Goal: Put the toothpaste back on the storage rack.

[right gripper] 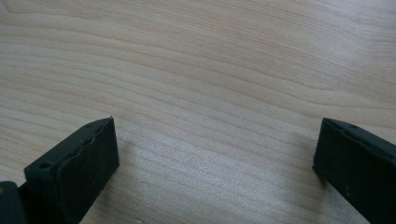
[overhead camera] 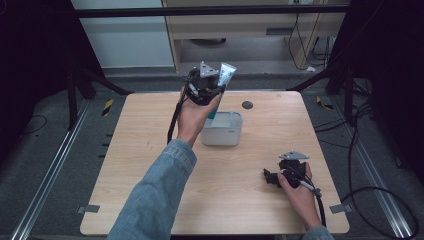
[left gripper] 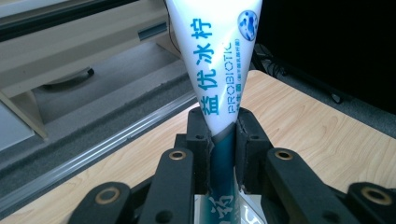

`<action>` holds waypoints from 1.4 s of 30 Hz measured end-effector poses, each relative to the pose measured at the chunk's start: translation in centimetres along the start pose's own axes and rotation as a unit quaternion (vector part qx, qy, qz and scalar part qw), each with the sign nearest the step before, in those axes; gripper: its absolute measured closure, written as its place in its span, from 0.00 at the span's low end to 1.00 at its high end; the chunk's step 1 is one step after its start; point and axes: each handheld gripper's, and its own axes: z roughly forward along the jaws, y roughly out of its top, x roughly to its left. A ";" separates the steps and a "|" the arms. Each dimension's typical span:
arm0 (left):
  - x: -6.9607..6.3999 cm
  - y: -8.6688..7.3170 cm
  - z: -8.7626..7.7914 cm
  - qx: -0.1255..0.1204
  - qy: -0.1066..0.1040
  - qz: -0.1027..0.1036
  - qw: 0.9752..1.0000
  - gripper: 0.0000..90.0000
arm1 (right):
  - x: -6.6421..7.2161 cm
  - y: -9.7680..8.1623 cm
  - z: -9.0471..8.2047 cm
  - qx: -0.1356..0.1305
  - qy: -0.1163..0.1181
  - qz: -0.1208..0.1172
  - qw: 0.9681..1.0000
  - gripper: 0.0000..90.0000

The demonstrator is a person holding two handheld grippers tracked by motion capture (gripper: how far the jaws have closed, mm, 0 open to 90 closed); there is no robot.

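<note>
White tube [left gripper: 212, 60] pinched in left tool [overhead camera: 204, 89]

Grip sits low; top-heavy tube could tip; right tool [right gripper: 215, 154] gapes over worktop [right gripper: 210, 70].

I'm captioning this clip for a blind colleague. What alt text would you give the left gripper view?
The left tool, its two black jaws shut on a white and teal tube printed with "PROBIOTIC" and Chinese characters, holds it with the flat end pointing away from the camera. Below lies the wooden table, and past its edge a grey floor and pale furniture.

tube [left gripper: 219, 60] top cut off by frame edge, lower end hidden between left tongs [left gripper: 223, 135]
</note>
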 end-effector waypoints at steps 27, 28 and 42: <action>-0.3 -0.9 2.8 -0.039 -0.010 -0.010 0.999 0.87 | 0.0 0.0 0.0 0.000 0.000 -0.001 1.000 0.00; -0.3 -0.9 2.8 -0.039 -0.010 -0.010 0.999 0.86 | 0.0 0.0 0.0 0.000 0.000 -0.001 1.000 0.00; 0.8 -2.2 4.1 -0.052 -0.007 -0.022 0.998 0.87 | 0.0 0.0 0.0 0.001 -0.001 -0.001 1.000 0.00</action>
